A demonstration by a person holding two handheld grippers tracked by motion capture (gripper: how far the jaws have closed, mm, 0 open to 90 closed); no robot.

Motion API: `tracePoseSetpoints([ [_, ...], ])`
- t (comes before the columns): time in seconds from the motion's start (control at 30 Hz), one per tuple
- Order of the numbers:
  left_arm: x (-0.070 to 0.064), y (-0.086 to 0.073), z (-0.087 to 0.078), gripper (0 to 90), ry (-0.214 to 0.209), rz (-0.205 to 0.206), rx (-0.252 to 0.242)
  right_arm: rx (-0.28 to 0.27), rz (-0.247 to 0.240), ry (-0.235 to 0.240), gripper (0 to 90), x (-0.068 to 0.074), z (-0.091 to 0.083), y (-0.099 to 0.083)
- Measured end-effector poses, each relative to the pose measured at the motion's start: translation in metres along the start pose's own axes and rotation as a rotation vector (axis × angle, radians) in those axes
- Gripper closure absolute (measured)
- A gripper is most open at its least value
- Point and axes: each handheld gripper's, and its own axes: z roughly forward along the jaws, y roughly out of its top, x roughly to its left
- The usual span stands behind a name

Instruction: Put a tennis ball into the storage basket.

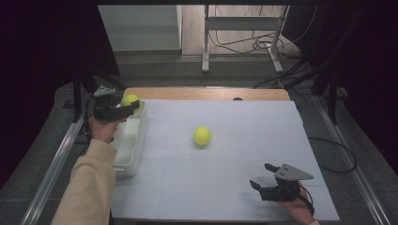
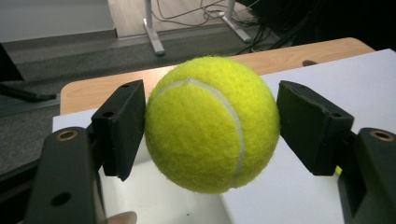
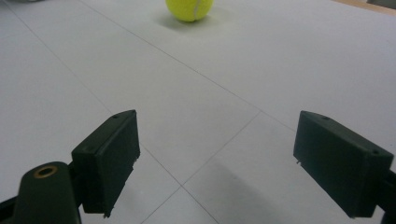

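- The worktop (image 1: 234, 187) is a white sheet scored with thin lines, laid over a wooden top whose bare strip shows along the far edge; beyond it lie grey floor, white desk legs and loose cables, with dark curtains to both sides.
- A white bin (image 1: 130, 145) sits along the left edge of the worktop, nearer the far corner.
- The left gripper (image 1: 133, 107) hangs over the far end of the bin, clamped on a yellow-green ball (image 2: 212, 123); in the left gripper view both black pads press against the ball's sides and its white seam curves across the front.
- The held ball is off the surface, just above the bin's rim.
- A second ball (image 1: 202, 136) rests on the worktop near its middle, well apart from both grippers; the right gripper view shows it far ahead, at the top of the frame.
- The right gripper (image 1: 262, 176) is low over the worktop near the near right corner, jaws wide apart with nothing between them.
- No brand, label or writing can be read on either ball, on the bin or on the grippers.
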Motion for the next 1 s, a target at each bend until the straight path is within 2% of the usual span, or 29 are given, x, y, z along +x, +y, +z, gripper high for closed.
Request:
tracePoseSetpoints([
  [0.5, 0.01, -0.001, 0.014, 27.1, 0.041, -0.005, 0.058, -0.006, 0.007, -0.001, 15.0, -0.001, 0.0, 0.0],
  [0.83, 0.014, -0.003, 0.019, 27.1, 0.05, -0.016, 0.084, -0.004, 0.006, -0.001, 15.0, 0.0, 0.0, 0.0],
  [1.0, 0.017, -0.006, 0.023, 27.1, 0.061, -0.014, 0.113, -0.004, 0.007, -0.002, 15.0, 0.0, 0.0, 0.0],
])
